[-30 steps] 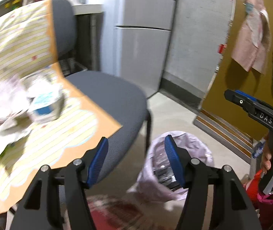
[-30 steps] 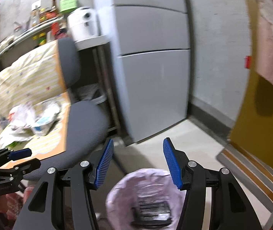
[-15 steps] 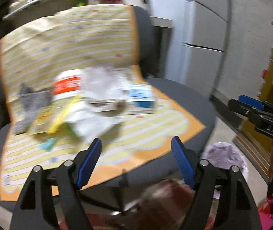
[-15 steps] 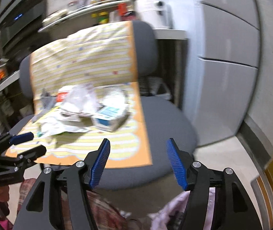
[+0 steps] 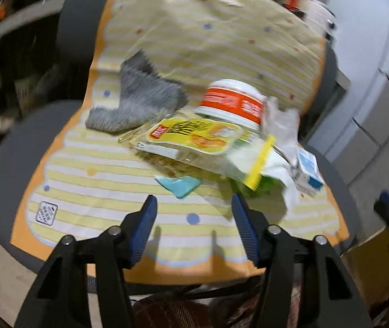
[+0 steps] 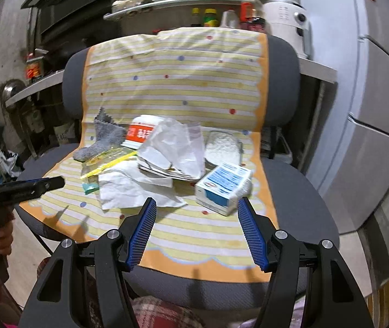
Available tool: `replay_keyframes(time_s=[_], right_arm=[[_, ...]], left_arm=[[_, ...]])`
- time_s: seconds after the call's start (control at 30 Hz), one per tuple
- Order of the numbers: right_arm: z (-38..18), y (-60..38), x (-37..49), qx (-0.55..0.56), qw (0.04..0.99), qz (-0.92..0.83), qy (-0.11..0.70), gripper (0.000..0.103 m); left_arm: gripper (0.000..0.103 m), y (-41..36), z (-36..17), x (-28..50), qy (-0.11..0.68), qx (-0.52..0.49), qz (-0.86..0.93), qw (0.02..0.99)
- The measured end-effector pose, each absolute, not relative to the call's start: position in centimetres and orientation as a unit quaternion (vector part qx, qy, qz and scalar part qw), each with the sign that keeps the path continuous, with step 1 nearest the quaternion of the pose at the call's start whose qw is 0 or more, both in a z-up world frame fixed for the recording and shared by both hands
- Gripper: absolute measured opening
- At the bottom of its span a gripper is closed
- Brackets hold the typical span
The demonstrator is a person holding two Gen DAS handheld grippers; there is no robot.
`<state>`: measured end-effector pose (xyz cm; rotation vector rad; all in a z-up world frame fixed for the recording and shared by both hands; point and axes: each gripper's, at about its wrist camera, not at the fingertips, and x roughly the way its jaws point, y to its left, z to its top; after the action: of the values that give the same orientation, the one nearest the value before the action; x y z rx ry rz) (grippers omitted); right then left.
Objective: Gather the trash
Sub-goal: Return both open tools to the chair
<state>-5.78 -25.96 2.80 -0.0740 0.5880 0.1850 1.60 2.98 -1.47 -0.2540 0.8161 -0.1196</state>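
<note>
Right wrist view has the right gripper [image 6: 197,218] wide and empty just short of the blue carton [image 6: 223,188] on the chair [image 6: 298,218], left gripper [image 5: 193,222] gaping too, and a hasty grab could snag the loose tissue [image 6: 128,186] instead.

left gripper [image 5: 193,218]: jaws spread wide, nothing held, over striped cloth [image 5: 107,191] on grey chair [image 5: 0,164] | trash pile ahead: yellow packet [image 5: 194,136], red-banded tub [image 5: 232,101], grey sock [image 5: 137,98], blue-white carton [image 5: 307,170] | view blurred
</note>
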Motion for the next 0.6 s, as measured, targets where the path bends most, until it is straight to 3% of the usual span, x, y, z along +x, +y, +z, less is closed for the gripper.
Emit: replay_keyframes(time_s=[0.6], right_arm=[[1.1, -23.9, -2.6, -0.057, 0.947, 0.095, 0.301, 0.066]], left_arm=[[0.055, 4.3, -4.7, 9.7, 0.442, -0.248, -0.089, 0.858]])
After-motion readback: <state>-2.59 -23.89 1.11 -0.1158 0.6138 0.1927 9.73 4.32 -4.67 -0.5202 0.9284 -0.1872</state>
